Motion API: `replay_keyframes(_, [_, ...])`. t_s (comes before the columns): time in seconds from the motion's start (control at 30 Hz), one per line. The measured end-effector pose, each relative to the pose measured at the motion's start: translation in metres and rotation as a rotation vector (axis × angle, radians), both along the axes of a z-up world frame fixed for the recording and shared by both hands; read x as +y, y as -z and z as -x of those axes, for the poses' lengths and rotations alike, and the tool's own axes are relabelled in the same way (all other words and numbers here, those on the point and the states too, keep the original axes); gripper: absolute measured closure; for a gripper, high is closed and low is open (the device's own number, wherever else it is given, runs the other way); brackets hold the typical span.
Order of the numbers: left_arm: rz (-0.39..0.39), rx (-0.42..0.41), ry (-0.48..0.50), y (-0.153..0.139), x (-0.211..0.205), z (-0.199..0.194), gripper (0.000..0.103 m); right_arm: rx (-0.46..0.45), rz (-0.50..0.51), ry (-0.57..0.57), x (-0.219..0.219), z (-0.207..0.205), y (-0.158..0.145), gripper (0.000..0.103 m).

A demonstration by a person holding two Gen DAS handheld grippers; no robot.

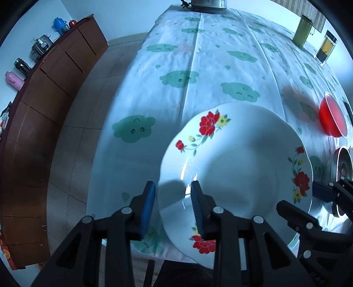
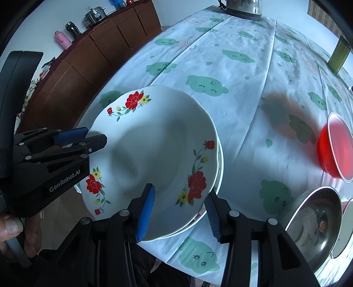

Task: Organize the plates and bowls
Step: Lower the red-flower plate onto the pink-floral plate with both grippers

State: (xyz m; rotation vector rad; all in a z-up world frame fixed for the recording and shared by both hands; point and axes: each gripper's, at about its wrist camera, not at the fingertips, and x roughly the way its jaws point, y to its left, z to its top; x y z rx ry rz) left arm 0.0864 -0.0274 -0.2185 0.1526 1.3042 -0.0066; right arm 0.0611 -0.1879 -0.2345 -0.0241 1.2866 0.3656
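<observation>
A white plate with red flowers (image 1: 238, 159) (image 2: 154, 141) lies on top of a second plate (image 2: 221, 161) near the table's front edge. My left gripper (image 1: 172, 187) (image 2: 96, 135) straddles the top plate's left rim, one pad outside and one on the inner slope, shut on it. My right gripper (image 2: 179, 191) (image 1: 295, 196) straddles the right rim of the stack with its pads standing a little off it. A red bowl (image 1: 331, 119) (image 2: 333, 145) sits to the right, and a steel bowl (image 2: 315, 223) (image 1: 339, 167) is nearer.
The cloud-print tablecloth (image 1: 198, 66) covers the table. A green tin (image 1: 302, 33), a clear jar (image 1: 326, 48) and a metal pot (image 1: 207, 5) stand along its far side. A brown sideboard (image 1: 55, 88) with appliances runs along the left wall. A hand (image 2: 13, 227) holds the left gripper's handle.
</observation>
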Motion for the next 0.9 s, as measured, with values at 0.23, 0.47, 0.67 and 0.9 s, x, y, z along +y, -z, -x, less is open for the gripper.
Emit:
replay_keyframes(0.23, [0.001, 0.0, -0.002, 0.0, -0.001, 0.001, 0.07, -0.013, -0.007, 0.026, -0.005, 0.001, -0.004, 0.054])
replay_keyframes(0.47, [0.008, -0.005, -0.004, -0.001, 0.0, 0.0, 0.069, -0.017, -0.016, 0.038, -0.007, 0.003, -0.005, 0.047])
replay_keyframes(0.67, [0.003, -0.011, 0.0, -0.002, -0.001, 0.001, 0.068, -0.014, -0.017, 0.042, -0.008, 0.004, -0.003, 0.047])
replay_keyframes(0.9, [0.003, -0.03, 0.014, -0.008, -0.006, 0.001, 0.057, -0.036, -0.038, 0.065, -0.015, 0.007, -0.009, 0.047])
